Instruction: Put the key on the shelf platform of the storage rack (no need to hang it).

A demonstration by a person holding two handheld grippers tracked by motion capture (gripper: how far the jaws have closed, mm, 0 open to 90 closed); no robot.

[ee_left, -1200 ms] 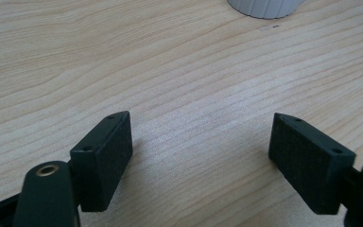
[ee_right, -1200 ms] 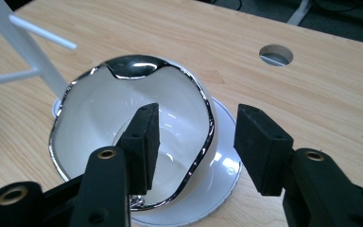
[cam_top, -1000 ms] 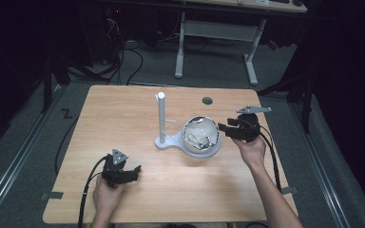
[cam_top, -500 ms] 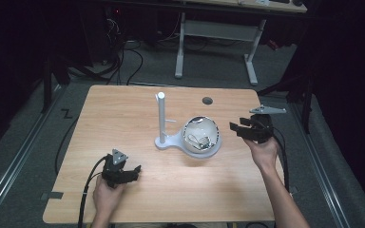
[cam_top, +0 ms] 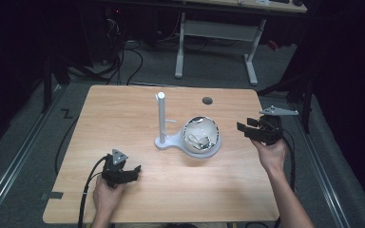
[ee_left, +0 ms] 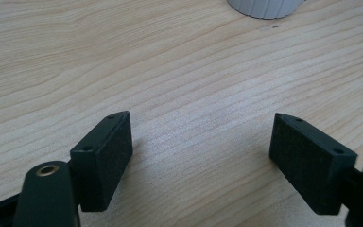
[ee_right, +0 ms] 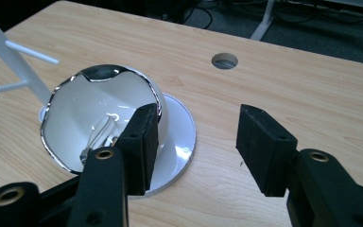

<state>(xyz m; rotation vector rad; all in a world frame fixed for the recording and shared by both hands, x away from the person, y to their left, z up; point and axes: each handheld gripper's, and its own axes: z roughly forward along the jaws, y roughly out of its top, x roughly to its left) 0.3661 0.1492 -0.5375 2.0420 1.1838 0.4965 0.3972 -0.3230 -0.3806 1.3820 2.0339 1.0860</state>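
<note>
High view: the right tool (cam_top: 252,130) has drawn back and up from the bowl (cam_top: 202,135) since a second ago and now sits off to the bowl's side, apart from it, near the table (cam_top: 123,109) edge; its jaws stand wide with nothing between them. The bowl rests tilted on the white stand (cam_top: 164,126), just ahead of that tool. The left tool (cam_top: 132,172) has kept its place, jaws wide, empty. Left gripper view: only bare wood lies between the spread jaws, with the stand's base ahead. Right gripper view: the bowl (ee_right: 101,118) sits ahead and left of the jaws, untouched. Judgement: the bowl is released; this reads as a retreat after placing.
</note>
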